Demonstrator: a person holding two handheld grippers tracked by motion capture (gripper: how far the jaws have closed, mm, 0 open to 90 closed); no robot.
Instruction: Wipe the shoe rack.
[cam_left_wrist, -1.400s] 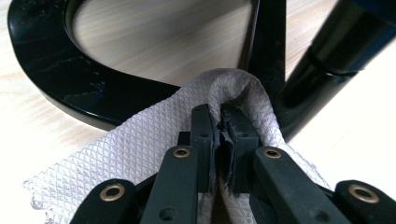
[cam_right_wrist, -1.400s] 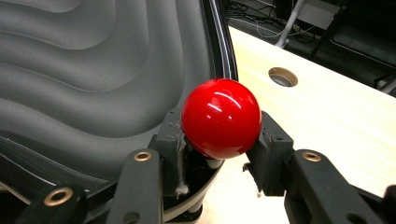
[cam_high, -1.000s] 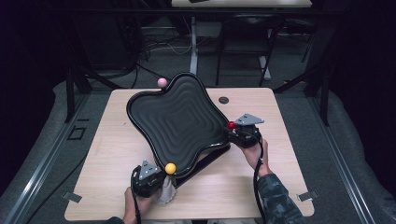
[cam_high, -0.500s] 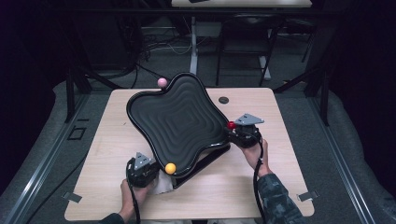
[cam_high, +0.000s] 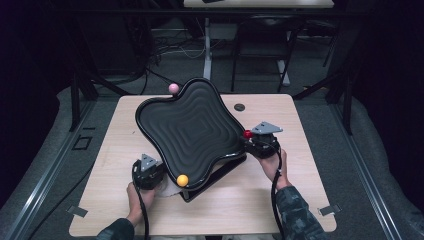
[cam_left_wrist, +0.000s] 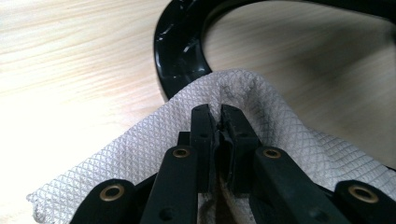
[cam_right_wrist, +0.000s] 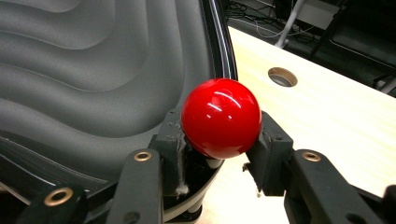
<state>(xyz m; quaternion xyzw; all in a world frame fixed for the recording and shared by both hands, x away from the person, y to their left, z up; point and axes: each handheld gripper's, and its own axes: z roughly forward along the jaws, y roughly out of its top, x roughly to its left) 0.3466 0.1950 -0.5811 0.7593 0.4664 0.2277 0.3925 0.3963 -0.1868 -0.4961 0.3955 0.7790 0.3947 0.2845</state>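
Note:
A black wavy tray (cam_high: 192, 127) sits tilted on a black base in the middle of the wooden table. Ball knobs stand at its corners: pink (cam_high: 173, 88) at the far one, yellow (cam_high: 182, 180) at the near one, red (cam_high: 247, 134) at the right. My right gripper (cam_high: 251, 141) is shut on the red ball (cam_right_wrist: 220, 117), its jaws (cam_right_wrist: 219, 135) pressing both sides beside the tray's ribbed surface (cam_right_wrist: 93, 70). My left gripper (cam_high: 159, 179) is shut on a white waffle-weave cloth (cam_left_wrist: 140, 144), the fold pinched at the tips (cam_left_wrist: 220, 112) by the glossy black base edge (cam_left_wrist: 180, 56). The cloth (cam_high: 169, 190) lies on the table under the tray's near-left edge.
A round cable hole (cam_high: 239, 107) sits in the table behind the right gripper, also seen in the right gripper view (cam_right_wrist: 282, 77). Bare wood lies left of the tray (cam_high: 110, 135) and along the front edge. Beyond the table are dark stands and cables.
My left gripper has slid with the cloth away from the front edge and a little left, along the tray's near-left side. The right gripper and the red ball have stayed put.

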